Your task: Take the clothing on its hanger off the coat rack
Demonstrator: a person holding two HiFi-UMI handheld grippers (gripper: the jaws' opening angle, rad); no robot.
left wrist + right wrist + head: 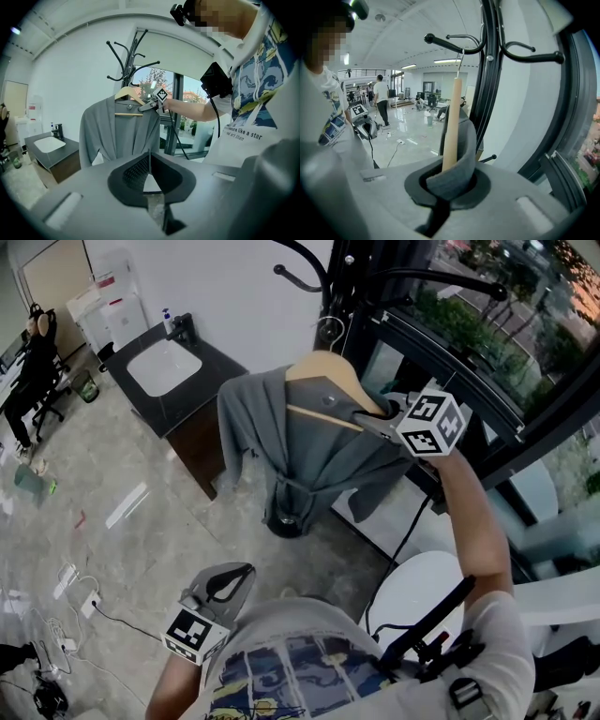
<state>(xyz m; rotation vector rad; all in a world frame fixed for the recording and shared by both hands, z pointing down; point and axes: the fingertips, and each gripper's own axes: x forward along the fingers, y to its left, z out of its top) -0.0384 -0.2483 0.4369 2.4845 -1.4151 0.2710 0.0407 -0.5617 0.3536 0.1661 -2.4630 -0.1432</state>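
Observation:
A grey garment (309, 451) hangs on a wooden hanger (323, 371), whose metal hook sits over an arm of the black coat rack (333, 287). My right gripper (375, 423) is raised to the hanger's right shoulder and is shut on it. In the right gripper view the wooden hanger (452, 122) and a fold of grey garment (461, 159) are pinched between the jaws of the right gripper (450, 183). My left gripper (230, 582) hangs low beside the person's body, well away from the rack. The left gripper (149, 161) is shut with nothing in it.
A dark counter with a white sink (169, 367) stands left of the rack. A dark window frame (487, 390) runs along the right. A white round seat (422, 587) is at lower right. Cables (75, 606) lie on the floor, and a seated person (33, 362) is at far left.

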